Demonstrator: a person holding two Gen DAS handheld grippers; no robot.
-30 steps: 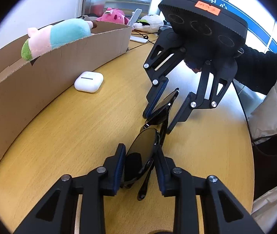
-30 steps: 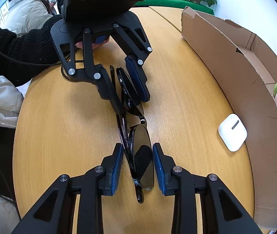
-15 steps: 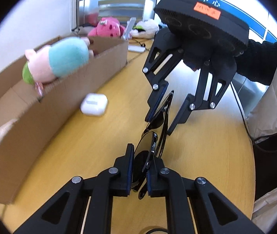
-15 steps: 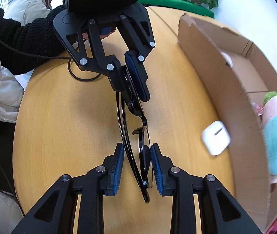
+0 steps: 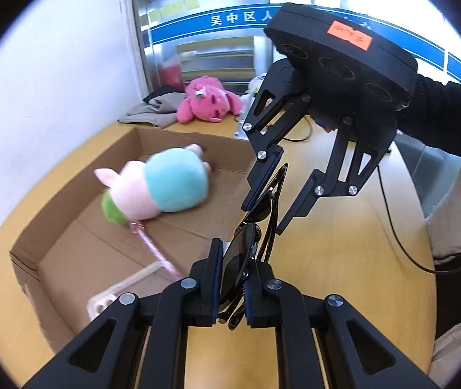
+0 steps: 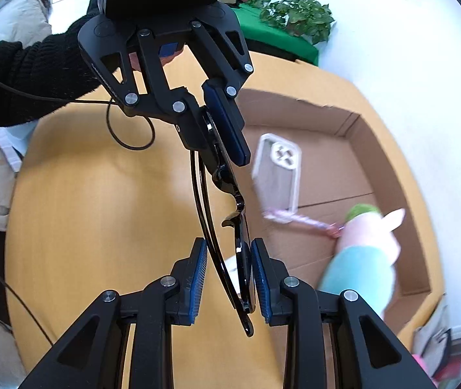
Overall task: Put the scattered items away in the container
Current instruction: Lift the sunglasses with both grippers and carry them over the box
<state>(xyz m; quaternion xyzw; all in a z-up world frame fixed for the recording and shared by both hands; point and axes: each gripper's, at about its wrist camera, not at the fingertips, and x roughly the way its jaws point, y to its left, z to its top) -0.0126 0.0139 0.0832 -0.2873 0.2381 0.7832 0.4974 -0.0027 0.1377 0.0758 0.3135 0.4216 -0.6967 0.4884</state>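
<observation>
Black folded sunglasses (image 5: 246, 249) hang in the air between my two grippers, above the wooden table (image 5: 344, 275) and at the near wall of the cardboard box (image 5: 68, 201). My left gripper (image 5: 232, 287) is shut on one lens; in the right wrist view it (image 6: 220, 142) comes in from the top. My right gripper (image 6: 227, 275) is shut on the other end of the sunglasses (image 6: 241, 227); the left wrist view shows it (image 5: 271, 201) from the front. Inside the box lie a pink and teal plush pig (image 5: 162, 191) and a pale phone case (image 6: 279, 168) with a pink strap.
A pink plush toy (image 5: 211, 103) and grey cloth (image 5: 155, 107) lie on the table beyond the box. A person's black sleeve (image 5: 441, 116) holds the right gripper. Black cables (image 6: 129, 129) loop on the table. A white earbud case (image 6: 230, 265) peeks out behind the glasses.
My left gripper closed on the lens. Both grippers then rose, lifting the sunglasses off the table. The views now look over the box wall onto the plush pig and phone case.
</observation>
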